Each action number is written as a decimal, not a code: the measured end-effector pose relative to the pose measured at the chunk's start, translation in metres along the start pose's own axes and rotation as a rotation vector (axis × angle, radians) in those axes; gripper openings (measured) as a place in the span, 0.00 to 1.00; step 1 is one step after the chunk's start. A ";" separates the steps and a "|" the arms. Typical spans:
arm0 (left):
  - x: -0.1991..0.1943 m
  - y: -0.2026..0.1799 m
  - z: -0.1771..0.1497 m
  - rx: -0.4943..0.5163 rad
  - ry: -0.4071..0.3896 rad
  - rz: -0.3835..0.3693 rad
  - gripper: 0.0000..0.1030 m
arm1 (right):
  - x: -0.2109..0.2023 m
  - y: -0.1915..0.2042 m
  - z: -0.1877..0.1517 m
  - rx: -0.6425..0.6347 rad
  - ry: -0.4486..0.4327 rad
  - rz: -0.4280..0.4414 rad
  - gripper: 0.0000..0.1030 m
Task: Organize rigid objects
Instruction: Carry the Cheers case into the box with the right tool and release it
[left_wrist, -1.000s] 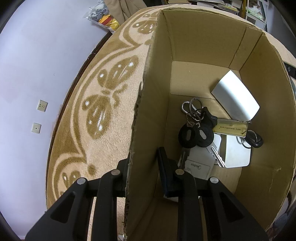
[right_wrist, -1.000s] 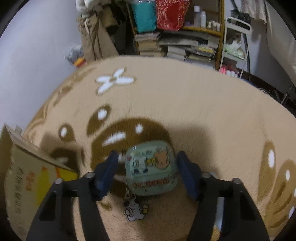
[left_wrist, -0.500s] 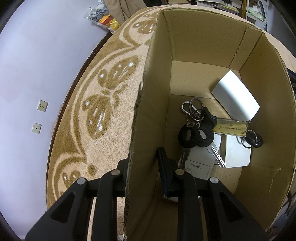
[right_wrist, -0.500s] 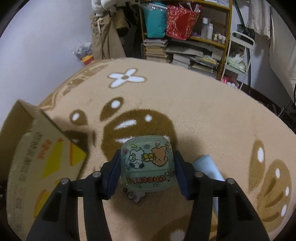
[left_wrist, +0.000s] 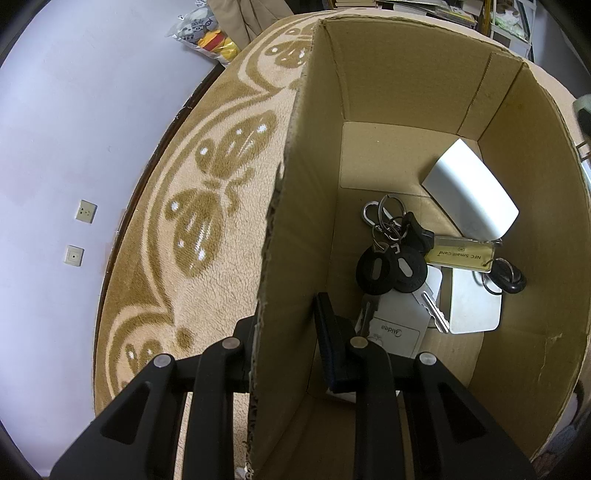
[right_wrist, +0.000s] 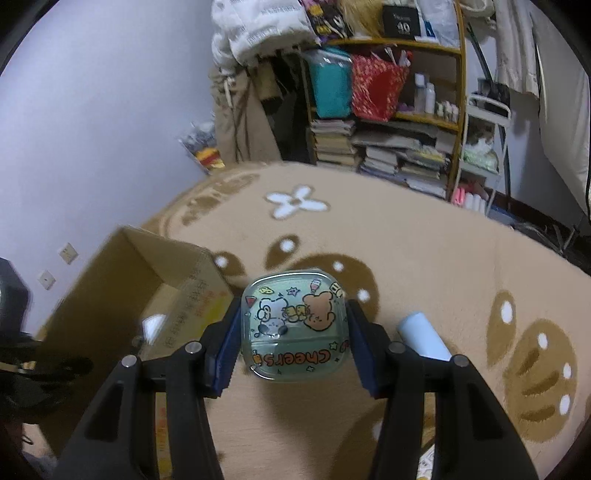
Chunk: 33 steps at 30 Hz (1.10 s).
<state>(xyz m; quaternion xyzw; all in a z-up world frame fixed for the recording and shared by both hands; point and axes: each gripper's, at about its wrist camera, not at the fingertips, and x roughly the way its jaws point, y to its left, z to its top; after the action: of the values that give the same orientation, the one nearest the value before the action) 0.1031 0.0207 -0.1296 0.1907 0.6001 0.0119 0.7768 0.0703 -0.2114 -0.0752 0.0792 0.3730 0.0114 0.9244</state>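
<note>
My left gripper (left_wrist: 291, 332) is shut on the left wall of an open cardboard box (left_wrist: 295, 221), one finger inside and one outside. Inside the box lie a bunch of keys with black fobs (left_wrist: 395, 258), a yellow NFC tag (left_wrist: 461, 254), a white case (left_wrist: 472, 195) and white cards (left_wrist: 399, 328). My right gripper (right_wrist: 293, 332) is shut on a pale green earbud case with cartoon bears (right_wrist: 295, 325), held in the air above the carpet. The box (right_wrist: 122, 295) shows at the left of the right wrist view.
A beige carpet with brown patterns (right_wrist: 424, 251) covers the floor. A pale blue roll (right_wrist: 423, 336) lies on it right of my right gripper. Crowded shelves with books (right_wrist: 388, 147) stand at the back. A wall with sockets (left_wrist: 85, 212) runs along the left.
My right gripper has closed on the earbud case, lifted it off the carpet and moved toward the box. The left gripper and box have not moved.
</note>
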 end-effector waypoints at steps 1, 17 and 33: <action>0.000 0.000 0.000 -0.001 0.000 0.000 0.22 | -0.006 0.005 0.002 -0.005 -0.016 0.011 0.56; -0.001 0.000 0.000 0.002 -0.001 0.002 0.22 | -0.063 0.076 0.019 -0.097 -0.178 0.169 0.56; -0.002 0.001 0.000 -0.001 0.000 0.000 0.22 | -0.031 0.100 0.000 -0.135 -0.090 0.190 0.56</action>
<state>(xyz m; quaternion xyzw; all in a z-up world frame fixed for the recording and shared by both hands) 0.1024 0.0209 -0.1278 0.1904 0.6001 0.0122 0.7768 0.0513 -0.1150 -0.0386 0.0523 0.3206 0.1204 0.9381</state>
